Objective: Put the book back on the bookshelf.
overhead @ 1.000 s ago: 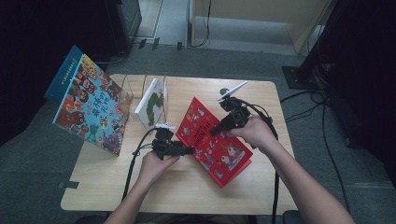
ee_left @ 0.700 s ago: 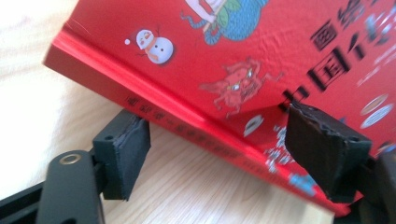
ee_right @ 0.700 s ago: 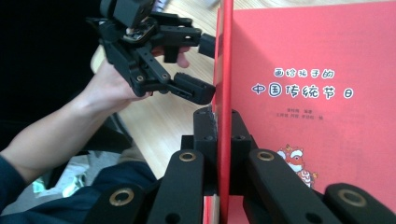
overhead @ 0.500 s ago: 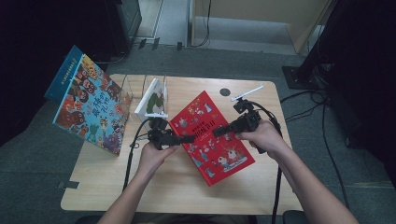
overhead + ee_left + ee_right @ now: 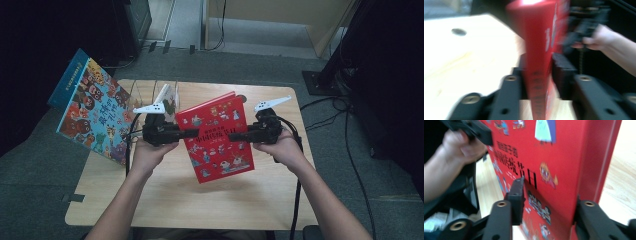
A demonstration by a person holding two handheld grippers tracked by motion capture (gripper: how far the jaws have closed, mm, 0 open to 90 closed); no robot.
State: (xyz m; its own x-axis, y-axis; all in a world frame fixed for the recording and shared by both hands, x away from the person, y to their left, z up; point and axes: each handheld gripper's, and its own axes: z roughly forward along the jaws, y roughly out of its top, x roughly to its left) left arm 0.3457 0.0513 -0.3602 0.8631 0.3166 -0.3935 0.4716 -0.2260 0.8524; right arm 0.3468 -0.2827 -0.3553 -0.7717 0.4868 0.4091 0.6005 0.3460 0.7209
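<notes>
Since the left gripper [image 5: 186, 134] has just clamped the red picture book [image 5: 218, 136] while the right gripper's [image 5: 235, 136] jaws have been opening, slack around its edge, one grip carries it. It could pivot or slip onto the table [image 5: 165, 200].

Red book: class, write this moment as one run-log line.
red book raised, tilted | left hand-held gripper shut on spine edge | right hand-held gripper jaws opening, straddling opposite edge
</notes>
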